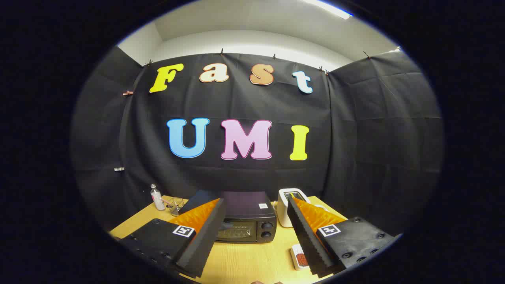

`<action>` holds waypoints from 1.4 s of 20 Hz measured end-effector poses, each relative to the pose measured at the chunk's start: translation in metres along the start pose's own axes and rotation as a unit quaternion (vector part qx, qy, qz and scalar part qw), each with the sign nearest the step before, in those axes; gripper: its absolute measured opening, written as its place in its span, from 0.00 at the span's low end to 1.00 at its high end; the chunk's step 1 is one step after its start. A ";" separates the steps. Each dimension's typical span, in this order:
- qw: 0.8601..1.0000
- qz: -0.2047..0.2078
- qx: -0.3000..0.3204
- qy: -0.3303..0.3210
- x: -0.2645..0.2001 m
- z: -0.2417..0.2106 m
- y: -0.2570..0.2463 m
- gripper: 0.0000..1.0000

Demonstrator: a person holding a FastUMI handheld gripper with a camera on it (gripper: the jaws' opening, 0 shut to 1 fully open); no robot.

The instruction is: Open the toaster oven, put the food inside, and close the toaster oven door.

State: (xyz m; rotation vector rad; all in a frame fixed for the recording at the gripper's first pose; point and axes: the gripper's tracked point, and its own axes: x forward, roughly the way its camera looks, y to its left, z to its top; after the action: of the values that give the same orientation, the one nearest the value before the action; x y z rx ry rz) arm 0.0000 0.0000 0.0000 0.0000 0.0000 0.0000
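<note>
A black toaster oven (pixel 246 221) stands on the wooden table (pixel 244 260) straight ahead of my fingers, its glass door shut and two knobs on its right side. The gripper (pixel 255 203) is open, its two black ribbed fingers spread wide with nothing between them; the left fingertip overlaps the oven's left front corner in view. A small white tray holding reddish food (pixel 298 256) lies on the table beside the inner edge of the right finger (pixel 305 232), nearer to me than the oven.
A white toaster (pixel 290 207) stands to the right of the oven. At the table's back left are a small clear bottle (pixel 157 197) and a little wire basket (pixel 177 206). Bare tabletop lies between the fingers in front of the oven.
</note>
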 end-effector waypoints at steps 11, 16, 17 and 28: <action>0.999 0.009 -0.001 0.031 -0.001 -0.018 0.019 0.97; 0.999 0.010 0.000 0.050 0.003 -0.027 0.027 0.97; 0.999 0.009 0.000 0.051 0.005 -0.028 0.030 0.97; 0.998 -0.002 -0.009 0.059 0.065 -0.041 0.052 0.98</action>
State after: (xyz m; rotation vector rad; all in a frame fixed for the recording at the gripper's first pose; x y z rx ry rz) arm 0.0649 0.0518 -0.0413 -0.0178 0.1184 -0.0034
